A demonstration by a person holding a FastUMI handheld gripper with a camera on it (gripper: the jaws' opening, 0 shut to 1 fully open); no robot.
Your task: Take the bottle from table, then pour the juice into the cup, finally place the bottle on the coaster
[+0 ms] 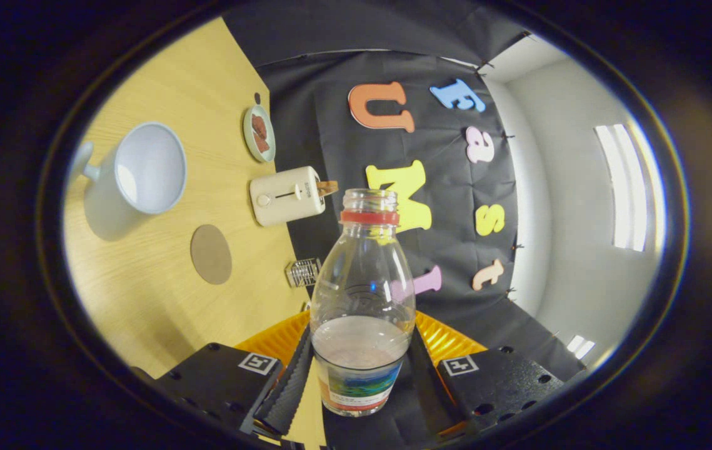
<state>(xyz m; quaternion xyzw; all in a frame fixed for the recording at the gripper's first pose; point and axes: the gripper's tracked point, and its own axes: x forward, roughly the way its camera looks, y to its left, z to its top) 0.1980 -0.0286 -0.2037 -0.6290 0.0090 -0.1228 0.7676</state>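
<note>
While the view is rolled sideways, a pale wooden table [162, 300] meets the black cloth wall, with a white room wall and a bright window [631, 187] beyond. On the table stand a white cup [137, 178], a round brown coaster [210, 254], a cream toaster [287, 195], a small plate [259, 133] and a wire rack [303, 272]. The gripper [359, 375] has both fingers pressed on the clear bottle [363, 294], uncapped, liquid low inside. What lies on the plate is too small to tell.
</note>
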